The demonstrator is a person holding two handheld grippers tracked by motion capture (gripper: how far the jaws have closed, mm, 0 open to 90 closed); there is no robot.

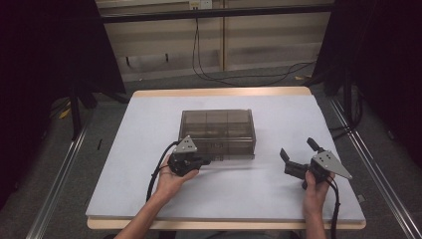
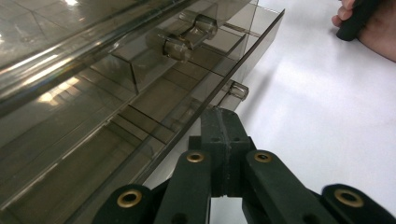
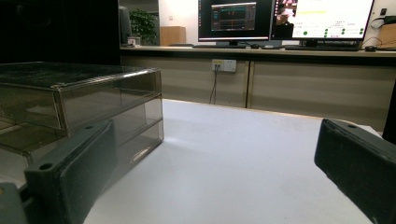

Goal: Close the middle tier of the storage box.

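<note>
Already the left gripper's jaws are pressed together at the front edge of the lower drawer of the smoky plastic drawer box, which sits mid-desk. Whether they pinch that edge is unclear. The right gripper waits apart, jaws wide. Next probably comes a straight, level pull.

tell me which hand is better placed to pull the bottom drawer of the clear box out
Left. The left tool is shut right at the drawer front of the smoky drawer box. The right tool stands open on the table, apart from the box.
</note>
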